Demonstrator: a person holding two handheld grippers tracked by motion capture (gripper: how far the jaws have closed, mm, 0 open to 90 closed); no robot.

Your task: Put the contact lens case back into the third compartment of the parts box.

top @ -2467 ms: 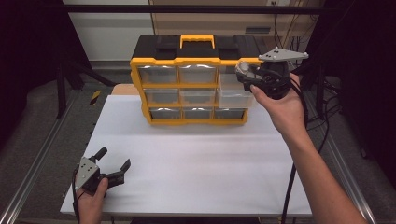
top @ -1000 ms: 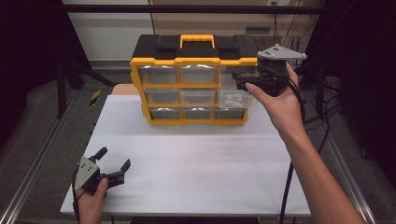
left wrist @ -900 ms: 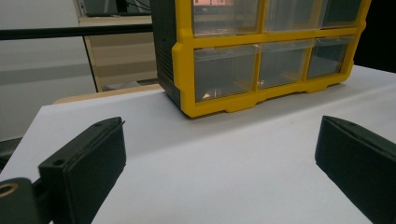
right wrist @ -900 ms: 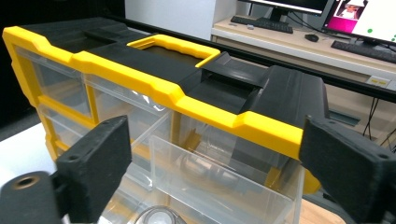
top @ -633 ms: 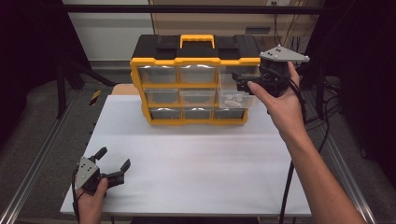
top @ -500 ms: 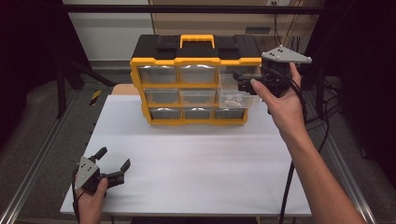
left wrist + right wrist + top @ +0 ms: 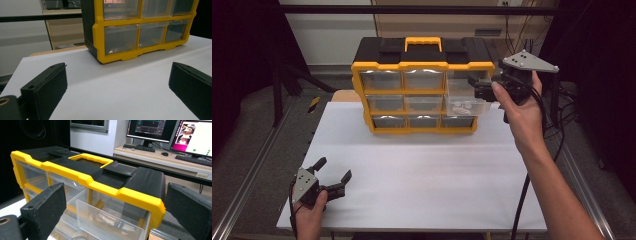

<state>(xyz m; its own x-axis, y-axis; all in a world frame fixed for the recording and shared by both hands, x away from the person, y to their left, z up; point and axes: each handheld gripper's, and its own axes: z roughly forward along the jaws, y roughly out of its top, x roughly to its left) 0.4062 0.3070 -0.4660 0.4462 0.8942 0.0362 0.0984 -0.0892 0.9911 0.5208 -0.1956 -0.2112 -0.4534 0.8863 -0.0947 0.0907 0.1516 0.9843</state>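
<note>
Hovering at the cabinet's (image 7: 422, 85) right end, the right gripper (image 7: 484, 90) has its jaws spread wide, level with a clear drawer (image 7: 464, 100) that sticks partway out of the right-hand column. Pulled much farther, that drawer could slip free of its slot and spill the small pale things inside it; a nudge from the open jaws could also skew it. The cabinet is yellow-framed, black-topped, with a yellow handle and three rows of clear drawers, standing at the far edge of the white table (image 7: 427, 175). The left gripper (image 7: 332, 180) rests near the front left corner, jaws apart, holding nothing.
</note>
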